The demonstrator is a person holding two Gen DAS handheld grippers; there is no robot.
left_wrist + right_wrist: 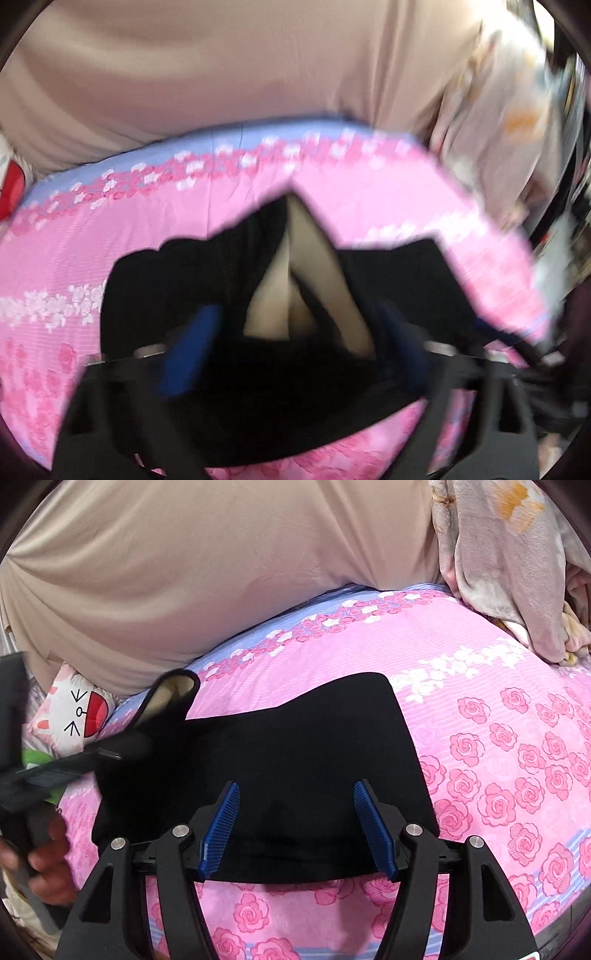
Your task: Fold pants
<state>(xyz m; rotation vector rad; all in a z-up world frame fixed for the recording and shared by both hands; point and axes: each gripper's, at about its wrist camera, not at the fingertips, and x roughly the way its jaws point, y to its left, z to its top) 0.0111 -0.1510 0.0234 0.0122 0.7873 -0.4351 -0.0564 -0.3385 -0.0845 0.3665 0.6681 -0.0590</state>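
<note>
Right wrist view, left to right. At the far left your hand (44, 864) grips the handle of the left gripper (107, 753), whose tip lies at the black pants (295, 760) near their upturned cuff (173, 690) (pale lining showing). Behind it sits a cartoon-cat cushion (74, 709). The pants lie mostly flat on the pink rose-print bedsheet (517, 775), before a beige drape (221, 572). Your right gripper (297, 830) hovers over the near edge of the pants, blue fingers (221, 830) spread well apart with nothing pressed between them. A grey blanket (498, 561) is heaped at the far right.

Left wrist view (blurred). The left gripper's (295, 354) fingers (192, 350) stand wide apart over the pants (166, 288), gripping nothing; a trouser opening (295, 288) shows pale lining between them.
</note>
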